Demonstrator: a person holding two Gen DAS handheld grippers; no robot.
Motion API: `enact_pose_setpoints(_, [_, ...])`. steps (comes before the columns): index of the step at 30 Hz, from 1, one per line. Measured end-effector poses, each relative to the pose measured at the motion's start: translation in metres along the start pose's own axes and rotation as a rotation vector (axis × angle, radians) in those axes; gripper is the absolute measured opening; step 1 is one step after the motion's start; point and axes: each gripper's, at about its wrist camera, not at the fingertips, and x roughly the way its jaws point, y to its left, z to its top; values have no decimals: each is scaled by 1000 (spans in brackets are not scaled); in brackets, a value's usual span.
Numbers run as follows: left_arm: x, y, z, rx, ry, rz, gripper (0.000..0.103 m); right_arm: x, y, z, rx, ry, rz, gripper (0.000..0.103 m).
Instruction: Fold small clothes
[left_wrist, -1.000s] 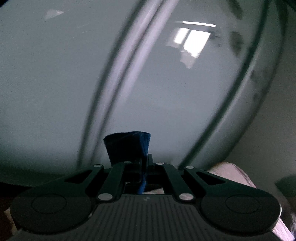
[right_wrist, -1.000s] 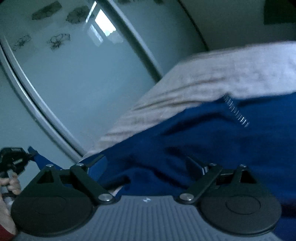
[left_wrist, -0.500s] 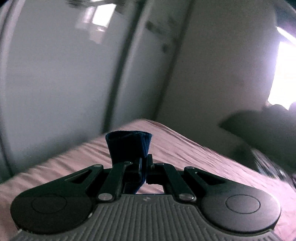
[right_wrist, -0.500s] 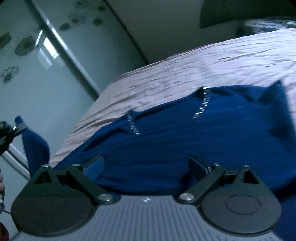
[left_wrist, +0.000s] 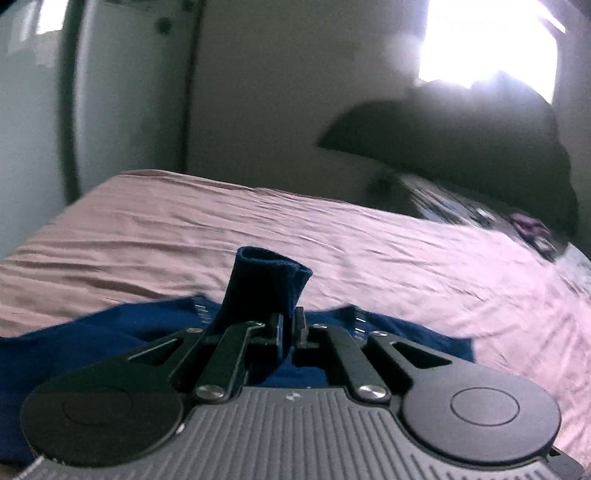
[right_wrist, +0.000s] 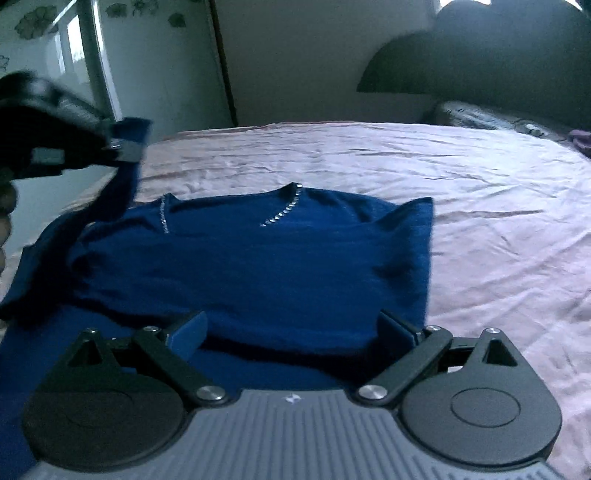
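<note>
A dark blue sweater (right_wrist: 258, 258) with a studded neckline lies flat on the pink bedsheet (right_wrist: 461, 184). My left gripper (left_wrist: 290, 328) is shut on the sweater's sleeve cuff (left_wrist: 264, 284), which sticks up past the fingers. From the right wrist view that left gripper (right_wrist: 122, 147) hangs above the sweater's left side, and the sleeve (right_wrist: 114, 195) drapes down from it. My right gripper (right_wrist: 291, 328) stands open just over the sweater's near hem, nothing between its fingers.
A dark rounded headboard (right_wrist: 480, 62) and a patterned pillow (right_wrist: 491, 118) are at the far right of the bed. A glossy wardrobe door (right_wrist: 55, 48) with flower decals stands to the left. A bright window (left_wrist: 487, 40) is behind the headboard.
The left gripper has swung from facing the wardrobe to over the bed, carrying the sleeve cuff inward above the sweater. The right gripper has turned to face the sweater squarely, still open.
</note>
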Motion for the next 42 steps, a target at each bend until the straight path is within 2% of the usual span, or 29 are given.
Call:
enact_pose_setpoints(5, [4,-42,-9,70,36,-78,2,-14,-10,-14,37,0,20,99])
enact_pose_setpoints(12, [20,-75,-28,119,110,-128,2,-33,-24,-27,28,-7,-41,99])
enact_pose_setpoints(19, [29,-103,-40,143,149,-151,2,-52,-45,-37,91,-22,-66,99])
enact_pose_setpoints(31, [50,-144,-55,205,207,-190,4,-66,-64,-48,116,-27,-105,99])
enact_pose_setpoints(32, [53,-146,-56,212,214,-187,6,-67,-64,-49,117,-27,-109,99])
enact_pose_setpoints(33, [55,-147,-58,217,222,-185,12,-68,-66,-50,119,-26,-112,99])
enact_pose_setpoints(36, [62,-149,-61,222,253,-182,15,-70,-68,-51,125,-23,-120,99])
enact_pose_setpoints(38, [64,-150,-63,237,265,-187,28,-72,-68,-51,126,-21,-125,99])
enact_pose_setpoints(40, [62,-152,-64,259,259,-191,52,-74,-68,-52,120,-21,-131,99])
enact_pose_setpoints(42, [54,-154,-63,284,229,-202,64,-74,-68,-53,114,-19,-139,99])
